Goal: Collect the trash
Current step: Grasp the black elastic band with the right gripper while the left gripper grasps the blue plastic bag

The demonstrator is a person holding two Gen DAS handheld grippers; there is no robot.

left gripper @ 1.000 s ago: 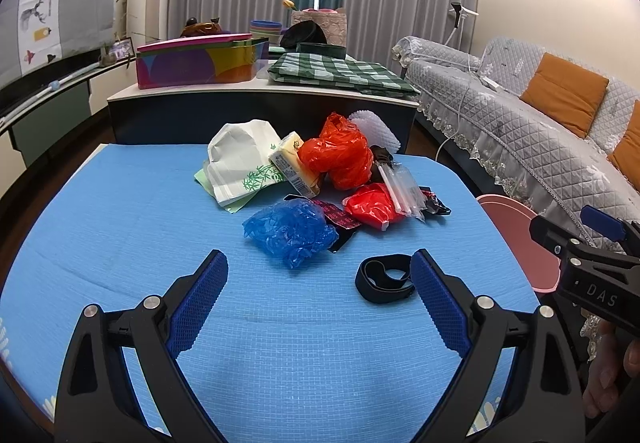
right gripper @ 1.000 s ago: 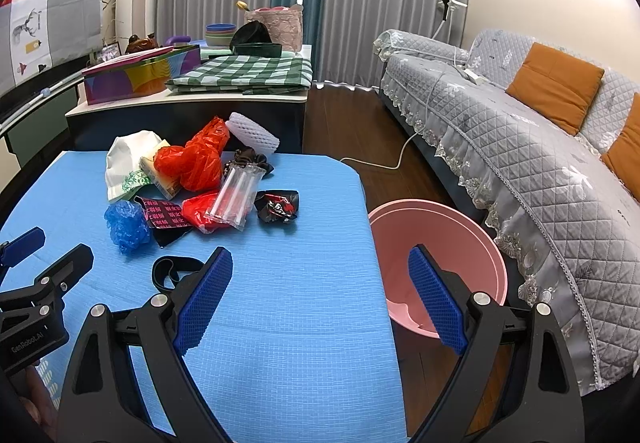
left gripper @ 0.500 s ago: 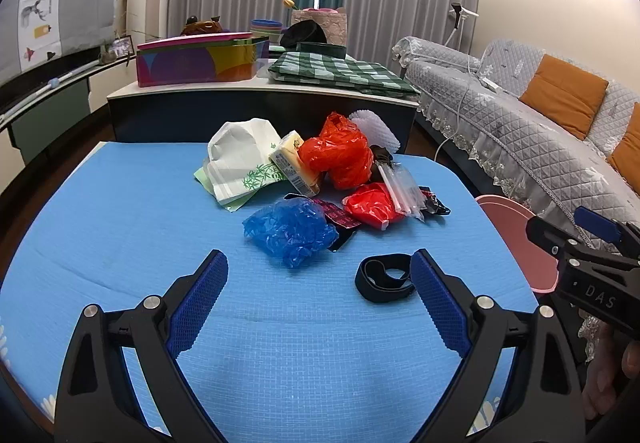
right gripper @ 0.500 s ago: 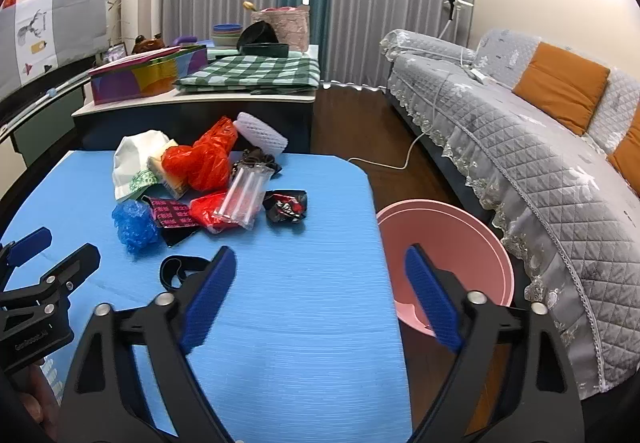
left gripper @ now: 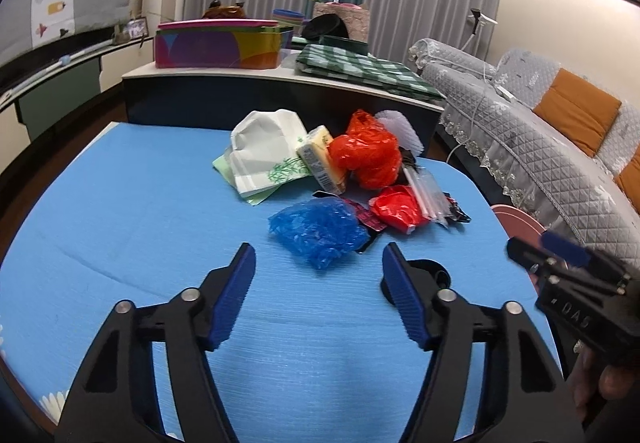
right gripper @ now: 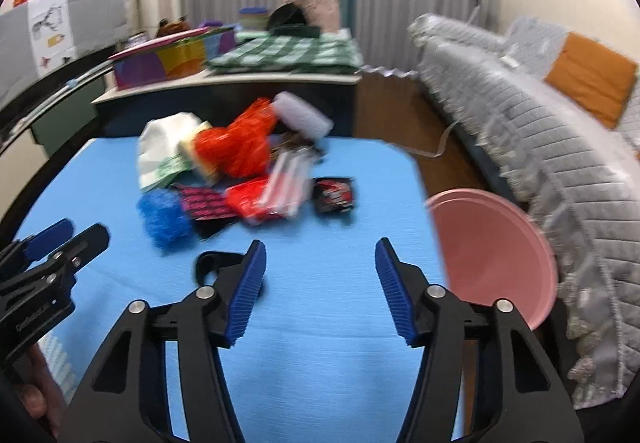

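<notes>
A pile of trash lies on the blue table point(left gripper: 120, 223): a blue crumpled bag point(left gripper: 320, 229), red bags point(left gripper: 368, 155), a white paper bag point(left gripper: 268, 155), clear straws point(left gripper: 426, 191) and a black band point(left gripper: 434, 271). My left gripper point(left gripper: 318, 299) is open and empty, just short of the blue bag. My right gripper point(right gripper: 320, 283) is open and empty over the table, with the black band point(right gripper: 212, 263) by its left finger. A pink bin point(right gripper: 492, 247) stands on the floor to the table's right.
A grey sofa point(right gripper: 540, 147) with orange cushions runs along the right. A dark cabinet point(left gripper: 240, 99) behind the table carries a colourful box point(left gripper: 220, 47) and a green checked cloth point(left gripper: 360, 71). The right wrist view is motion-blurred.
Both grippers have moved forward toward the trash pile and their jaws have narrowed somewhat. The right wrist view has swung left and is now blurred.
</notes>
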